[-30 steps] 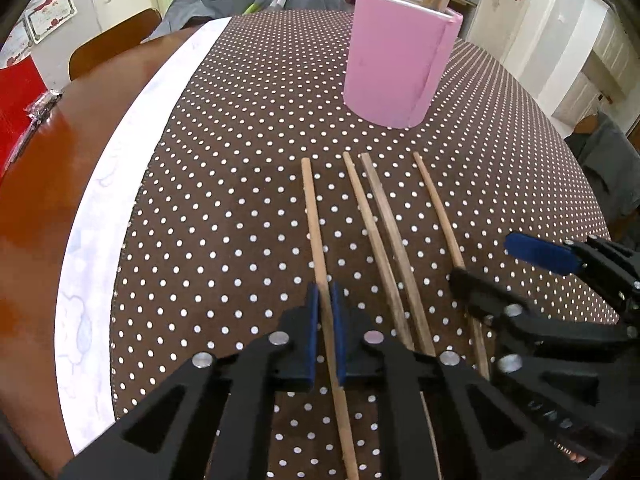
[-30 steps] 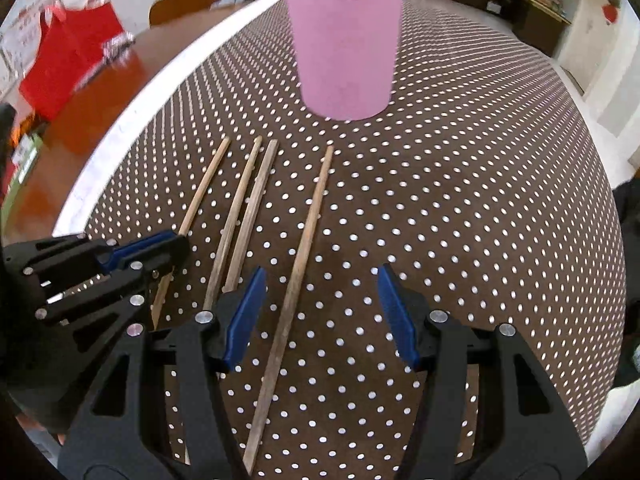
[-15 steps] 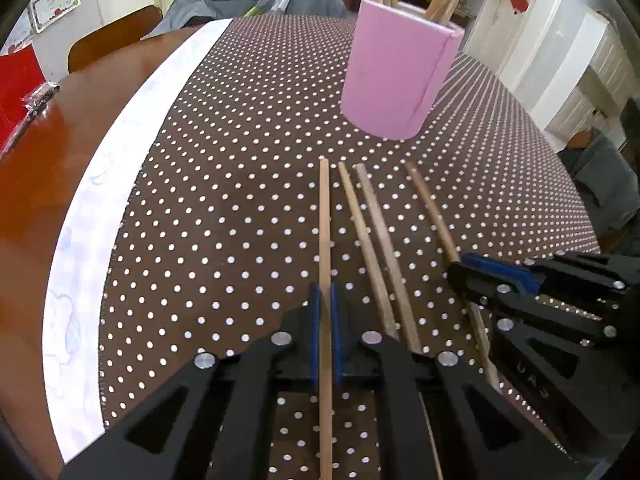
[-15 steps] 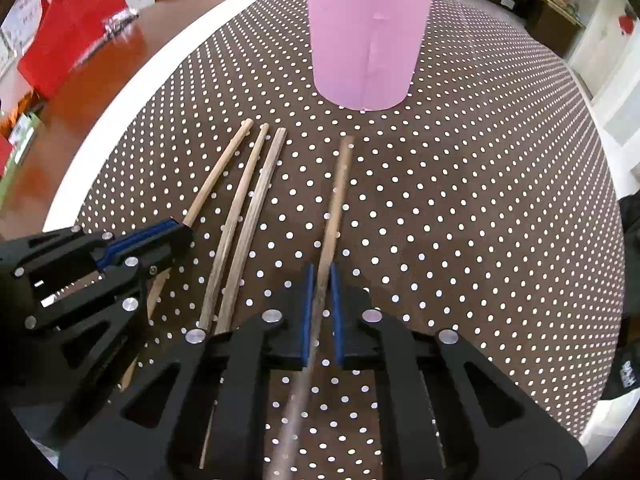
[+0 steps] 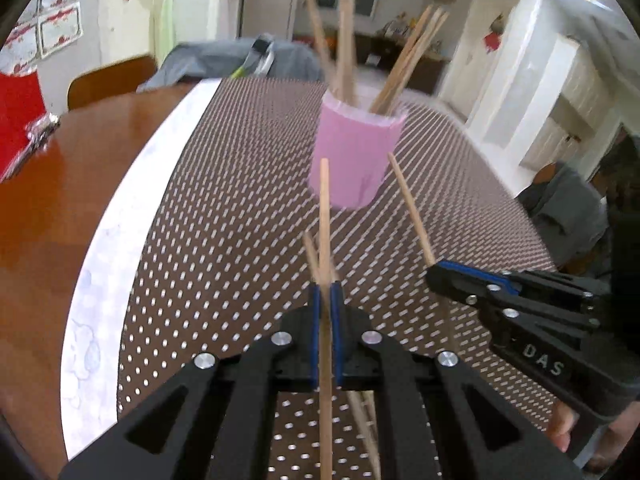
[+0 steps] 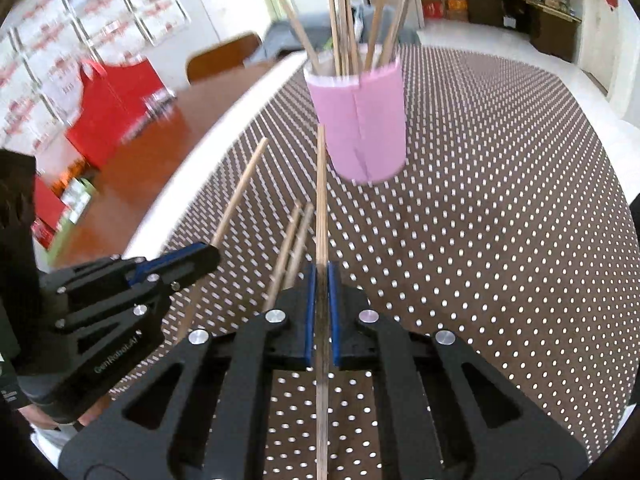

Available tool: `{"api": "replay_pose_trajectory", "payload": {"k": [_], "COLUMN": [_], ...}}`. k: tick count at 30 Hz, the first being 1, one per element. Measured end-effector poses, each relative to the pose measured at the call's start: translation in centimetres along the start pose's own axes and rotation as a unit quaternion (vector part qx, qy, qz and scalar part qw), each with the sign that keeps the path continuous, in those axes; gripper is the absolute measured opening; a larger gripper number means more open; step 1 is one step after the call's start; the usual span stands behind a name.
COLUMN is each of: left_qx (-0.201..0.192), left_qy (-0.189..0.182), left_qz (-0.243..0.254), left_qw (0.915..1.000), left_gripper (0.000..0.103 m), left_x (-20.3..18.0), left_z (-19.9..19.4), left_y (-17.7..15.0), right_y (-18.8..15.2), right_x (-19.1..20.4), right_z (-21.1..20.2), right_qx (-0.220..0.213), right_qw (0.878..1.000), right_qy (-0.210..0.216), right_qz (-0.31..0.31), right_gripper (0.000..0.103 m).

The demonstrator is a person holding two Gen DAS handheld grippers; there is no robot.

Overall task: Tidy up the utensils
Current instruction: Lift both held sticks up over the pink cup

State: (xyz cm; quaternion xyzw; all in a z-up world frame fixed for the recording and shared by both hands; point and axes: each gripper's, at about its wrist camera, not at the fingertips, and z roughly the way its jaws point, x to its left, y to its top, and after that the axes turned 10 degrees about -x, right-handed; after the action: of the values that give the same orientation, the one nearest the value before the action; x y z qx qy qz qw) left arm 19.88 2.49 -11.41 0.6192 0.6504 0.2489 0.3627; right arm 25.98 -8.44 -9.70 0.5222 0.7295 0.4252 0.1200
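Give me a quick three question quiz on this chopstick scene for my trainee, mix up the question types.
1. True or false: the left gripper is shut on a chopstick.
2. How many chopsticks lie loose on the dotted cloth in the right wrist view? A one, B two, C five.
3. Fill in: the chopsticks already sorted stand in the ____ holder.

Key
1. True; the right gripper also clamps a chopstick.
2. B, a loose pair.
3. Pink.

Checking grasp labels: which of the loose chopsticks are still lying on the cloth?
The two middle chopsticks, side by side on the dotted tablecloth. The outer two are lifted, one clamped in the left tool, one in the right tool.
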Motion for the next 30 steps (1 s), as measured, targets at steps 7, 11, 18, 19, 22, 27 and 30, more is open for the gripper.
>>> {"api": "replay_pose_trajectory", "payload": {"k": [7,11,18,19,22,27,30], "left_qx": [-0.093,-0.13,-0.191,-0.204,-0.257,-0.328,-0.342], "left_qy": [-0.035,-0.05,-0.072,-0.075,-0.099,-0.132,-0.138], "left_qz": [0.021,0.032,0.043,0.044,0.042,0.036,0.024], "left_qw": [0.9948,0.9897,0.9781,0.9751,0.9603,0.9347,0.9293], "left_gripper": [0.006,0.006,0.006,0.006,0.006,0.006,0.006], "left_x": [-2.7,-4.1,-5.0,-5.0,-4.9,-4.5,-4.0], "left_z": [-3.8,-5.1,-6.3,-6.4,-7.1,-7.0,-6.1], "left_y": [2.6,3.8,6.5,7.0,8.1,9.6,10.5], "right_y": [2.3,3.2,4.7,5.1,6.0,7.0,7.8], "right_x": [0.0,0.1,0.5,0.4,0.4,1.0,1.3], "right_z": [-3.7,-5.7,-8.8,-9.1,-10.0,-10.9,-10.7], "right_qx": [-0.07,-0.114,-0.203,-0.215,-0.256,-0.324,-0.358], "right_qw": [0.997,0.993,0.978,0.976,0.966,0.946,0.933], "right_qy": [0.028,0.035,0.034,0.033,0.019,-0.003,-0.014], "right_qz": [0.011,0.015,0.02,0.023,0.023,0.007,-0.001], "right_gripper": [0.007,0.007,0.007,0.007,0.007,0.007,0.007]}}
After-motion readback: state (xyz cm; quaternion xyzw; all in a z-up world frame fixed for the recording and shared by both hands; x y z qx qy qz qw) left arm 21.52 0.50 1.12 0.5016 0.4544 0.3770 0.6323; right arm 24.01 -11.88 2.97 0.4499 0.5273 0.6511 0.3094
